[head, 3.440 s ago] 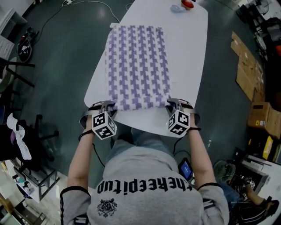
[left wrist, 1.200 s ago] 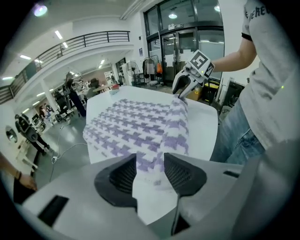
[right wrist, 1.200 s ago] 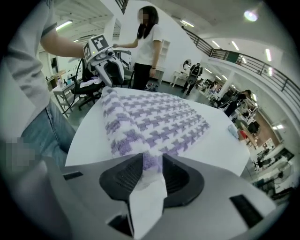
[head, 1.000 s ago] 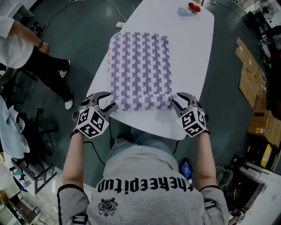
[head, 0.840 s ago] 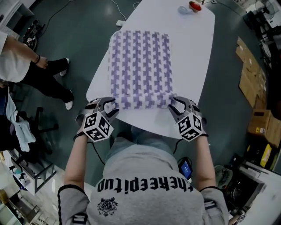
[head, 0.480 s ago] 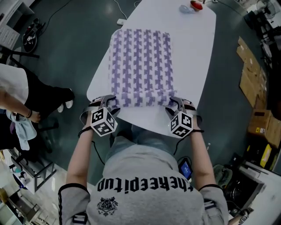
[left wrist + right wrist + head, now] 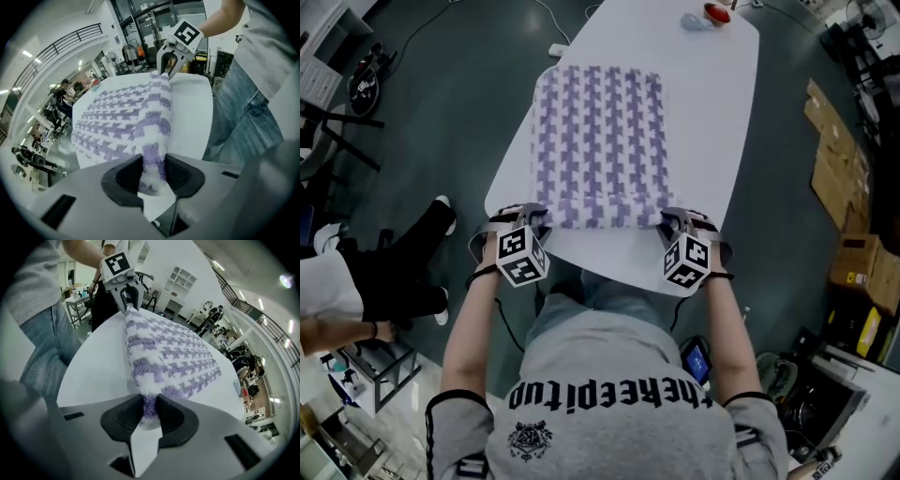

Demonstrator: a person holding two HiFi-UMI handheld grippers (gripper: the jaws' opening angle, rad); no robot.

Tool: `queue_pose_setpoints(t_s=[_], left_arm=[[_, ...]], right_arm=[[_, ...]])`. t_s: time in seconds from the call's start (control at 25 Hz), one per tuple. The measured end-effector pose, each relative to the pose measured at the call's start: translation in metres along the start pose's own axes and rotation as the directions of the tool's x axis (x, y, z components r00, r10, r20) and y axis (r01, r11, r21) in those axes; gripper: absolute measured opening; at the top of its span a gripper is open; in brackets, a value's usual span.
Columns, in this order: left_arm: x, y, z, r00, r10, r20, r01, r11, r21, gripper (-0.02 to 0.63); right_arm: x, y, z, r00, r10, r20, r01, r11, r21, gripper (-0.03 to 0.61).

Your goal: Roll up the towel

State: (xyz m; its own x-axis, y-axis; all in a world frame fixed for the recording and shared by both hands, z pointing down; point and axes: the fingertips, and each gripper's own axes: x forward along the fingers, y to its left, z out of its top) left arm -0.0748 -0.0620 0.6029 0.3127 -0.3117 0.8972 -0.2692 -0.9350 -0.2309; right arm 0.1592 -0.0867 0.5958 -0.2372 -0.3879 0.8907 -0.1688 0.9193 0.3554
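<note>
Jaws have just been closing on both sides: your left gripper [image 7: 528, 215] pinches the towel [image 7: 600, 131] at its near-left corner, your right gripper [image 7: 675, 218] at the near-right. Towel lies flat along the table [image 7: 717, 122], rolled edge at the table's near end; matching end grips should keep the roll straight, I'd judge.

Between my matt black pads [image 7: 126, 180] the towel [image 7: 600, 131] is fluffy, nubby cloth, the table [image 7: 708, 141] smooth, matt white.
</note>
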Motion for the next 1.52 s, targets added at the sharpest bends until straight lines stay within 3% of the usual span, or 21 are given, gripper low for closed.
queue_pose_setpoints(t_s=[0.16, 0.4, 0.6, 0.92, 1.28, 1.52], left_arm=[[-0.011, -0.011, 0.003, 0.996, -0.084, 0.010, 0.084, 0.996, 0.027, 0.126], [-0.028, -0.063, 0.003, 0.975, -0.219, 0.046, 0.219, 0.976, 0.008, 0.126], [-0.025, -0.051, 0.000, 0.960, -0.267, 0.091, 0.272, 0.961, -0.052, 0.133], [-0.022, -0.010, 0.002, 0.954, -0.260, 0.152, 0.277, 0.955, -0.104, 0.141], [-0.010, 0.040, 0.001, 0.968, -0.197, 0.158, 0.221, 0.964, -0.149, 0.141], [0.005, 0.052, -0.003, 0.968, -0.189, 0.164, 0.220, 0.955, -0.199, 0.141]], right_arm=[[-0.012, 0.007, 0.000, 1.000, 0.030, 0.007, -0.030, 0.999, 0.035, 0.086], [-0.037, 0.057, -0.012, 0.992, 0.124, 0.020, -0.126, 0.985, 0.117, 0.086], [-0.032, 0.043, -0.003, 0.990, 0.130, 0.047, -0.137, 0.966, 0.217, 0.087], [-0.026, 0.009, 0.008, 0.994, 0.084, 0.069, -0.098, 0.962, 0.254, 0.087], [-0.006, -0.033, 0.019, 0.998, 0.037, 0.049, -0.048, 0.965, 0.257, 0.087], [0.010, -0.043, 0.019, 0.998, 0.047, 0.037, -0.056, 0.959, 0.278, 0.087]])
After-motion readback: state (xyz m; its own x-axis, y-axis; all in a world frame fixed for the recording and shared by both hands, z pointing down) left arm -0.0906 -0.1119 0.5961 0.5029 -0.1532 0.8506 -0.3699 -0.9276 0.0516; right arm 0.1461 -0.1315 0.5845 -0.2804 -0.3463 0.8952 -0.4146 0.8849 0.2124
